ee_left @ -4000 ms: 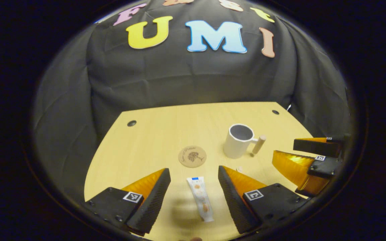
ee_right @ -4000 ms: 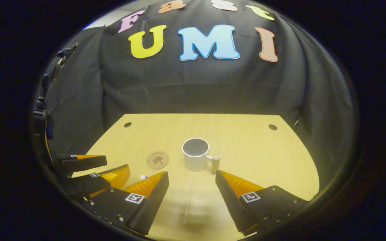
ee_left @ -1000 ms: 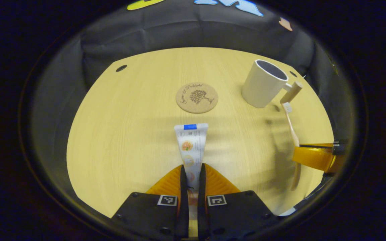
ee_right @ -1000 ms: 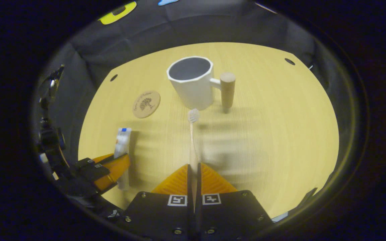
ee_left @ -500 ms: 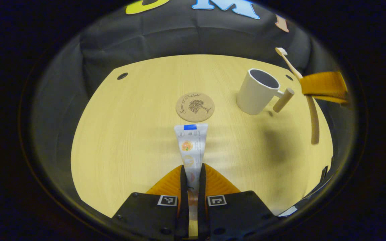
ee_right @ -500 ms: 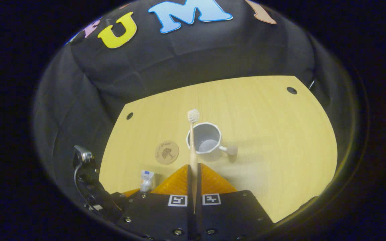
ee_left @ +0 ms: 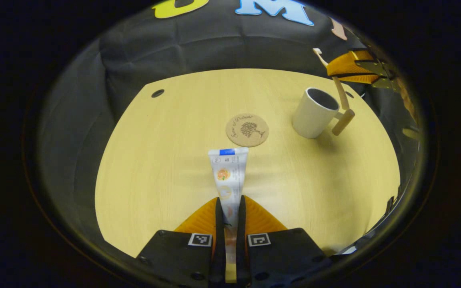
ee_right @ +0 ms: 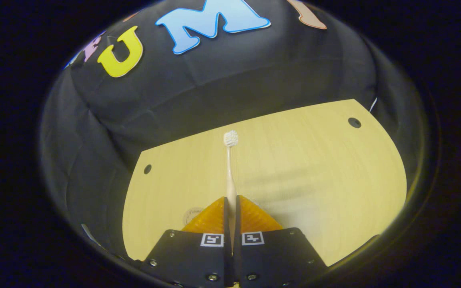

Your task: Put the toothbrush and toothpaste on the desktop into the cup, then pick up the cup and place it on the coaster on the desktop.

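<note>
Our left gripper [ee_left: 229, 208] clamped on toothpaste [ee_left: 228, 176], fingers pressing tube's lower end; tube juts forward above desktop [ee_left: 166, 160]. Beyond its tip, coaster [ee_left: 247, 130] lies flat; cup [ee_left: 315, 113] stands upright to coaster's right. Our right gripper [ee_right: 230, 208] pinched tight on toothbrush [ee_right: 230, 168], bristles pointing away. In left gripper view, right gripper [ee_left: 348, 66] hangs above cup, toothbrush [ee_left: 339, 94] lower end at cup rim.

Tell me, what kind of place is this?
Probably a practice booth, not a real bathroom: a pale wooden desktop backed by a black cloth wall, holding just a white cup and round cork coaster, while handheld grippers hold a toothpaste tube and toothbrush.
</note>
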Action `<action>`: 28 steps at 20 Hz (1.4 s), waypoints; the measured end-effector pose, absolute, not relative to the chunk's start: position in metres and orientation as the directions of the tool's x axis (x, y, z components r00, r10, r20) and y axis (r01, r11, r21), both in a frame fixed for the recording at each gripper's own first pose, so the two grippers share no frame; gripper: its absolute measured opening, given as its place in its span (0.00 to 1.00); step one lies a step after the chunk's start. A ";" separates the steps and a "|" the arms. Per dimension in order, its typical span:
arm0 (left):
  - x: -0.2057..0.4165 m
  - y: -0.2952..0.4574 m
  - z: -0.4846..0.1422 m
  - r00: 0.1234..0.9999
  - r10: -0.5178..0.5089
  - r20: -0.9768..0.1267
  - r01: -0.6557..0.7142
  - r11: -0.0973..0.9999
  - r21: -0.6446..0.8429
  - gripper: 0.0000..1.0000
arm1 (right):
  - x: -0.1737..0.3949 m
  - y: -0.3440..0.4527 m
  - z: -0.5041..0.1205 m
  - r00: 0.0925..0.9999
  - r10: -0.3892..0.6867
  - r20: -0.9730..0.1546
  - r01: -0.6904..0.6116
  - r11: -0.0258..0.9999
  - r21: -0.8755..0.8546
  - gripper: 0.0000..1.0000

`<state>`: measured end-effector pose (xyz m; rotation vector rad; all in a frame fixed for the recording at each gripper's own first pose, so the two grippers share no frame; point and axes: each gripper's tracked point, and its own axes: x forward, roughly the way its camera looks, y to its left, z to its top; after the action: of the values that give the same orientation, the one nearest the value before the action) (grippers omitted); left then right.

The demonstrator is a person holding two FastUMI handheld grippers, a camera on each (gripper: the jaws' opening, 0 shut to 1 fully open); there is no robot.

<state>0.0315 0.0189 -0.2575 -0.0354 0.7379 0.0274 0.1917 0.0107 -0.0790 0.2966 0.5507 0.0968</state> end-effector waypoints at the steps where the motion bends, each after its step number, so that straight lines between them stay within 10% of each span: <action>1: 0.027 0.023 -0.256 0.738 0.020 -0.674 -0.045 0.999 -0.020 0.18 | 0.201 0.010 -0.079 0.854 0.162 -0.494 -0.007 0.954 0.299 0.03; 19: 0.033 0.046 -0.239 0.754 0.058 -0.655 -0.077 0.997 0.000 0.18 | 0.193 0.011 -0.127 0.933 0.024 -0.360 0.020 0.993 0.118 0.03; 28: 0.069 0.040 -0.221 0.800 0.014 -0.600 -0.013 1.000 0.007 0.18 | 0.156 0.014 -0.117 0.944 0.026 -0.328 0.012 0.994 0.113 0.25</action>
<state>0.0692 0.0402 -0.2212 0.0024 0.6434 0.0142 0.1564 0.0142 -0.1172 0.1143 0.3349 0.0071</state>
